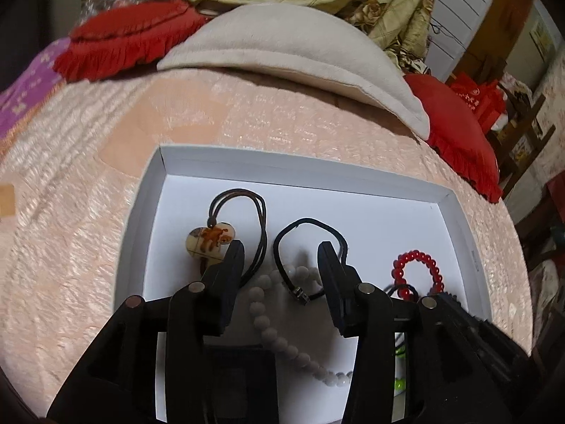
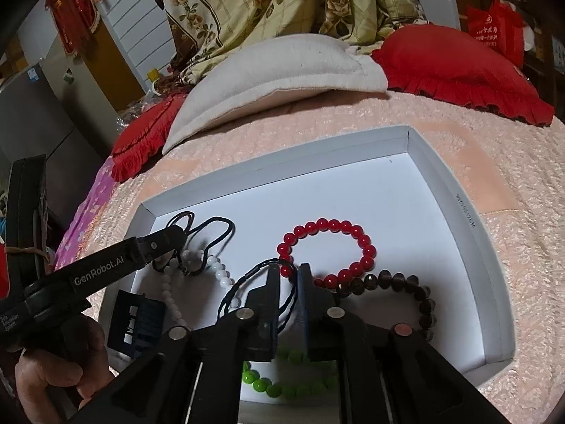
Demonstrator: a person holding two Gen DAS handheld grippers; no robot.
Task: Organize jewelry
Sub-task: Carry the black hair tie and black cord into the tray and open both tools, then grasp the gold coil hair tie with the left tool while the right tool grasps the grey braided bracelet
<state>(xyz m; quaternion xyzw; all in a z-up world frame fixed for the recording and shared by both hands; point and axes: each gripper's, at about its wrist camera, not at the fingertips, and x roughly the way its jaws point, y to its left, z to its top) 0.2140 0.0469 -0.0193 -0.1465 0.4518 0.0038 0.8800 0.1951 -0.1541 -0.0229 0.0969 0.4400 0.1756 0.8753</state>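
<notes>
A shallow white box (image 1: 282, 162) lies on a pink bedspread and holds the jewelry. My left gripper (image 1: 280, 254) is open above a white bead string (image 1: 263, 304) and a black cord bracelet (image 1: 307, 228), and its pads touch neither. A cord necklace with a heart pendant (image 1: 210, 242) lies just left of it. My right gripper (image 2: 289, 275) has its jaws a narrow gap apart. A thin black braided cord (image 2: 243, 282) runs loosely between them. Around it lie a red bead bracelet (image 2: 328, 247), a brown bead bracelet (image 2: 406, 282) and green beads (image 2: 282, 385).
A hand (image 2: 60, 364) holds the left gripper (image 2: 169, 240) at the box's (image 2: 441, 183) left side. A dark blue slotted object (image 2: 137, 321) sits by the near left edge. A cream pillow (image 2: 282, 70), red fringed cushions (image 2: 459, 67) and a floral quilt (image 2: 282, 0) lie beyond.
</notes>
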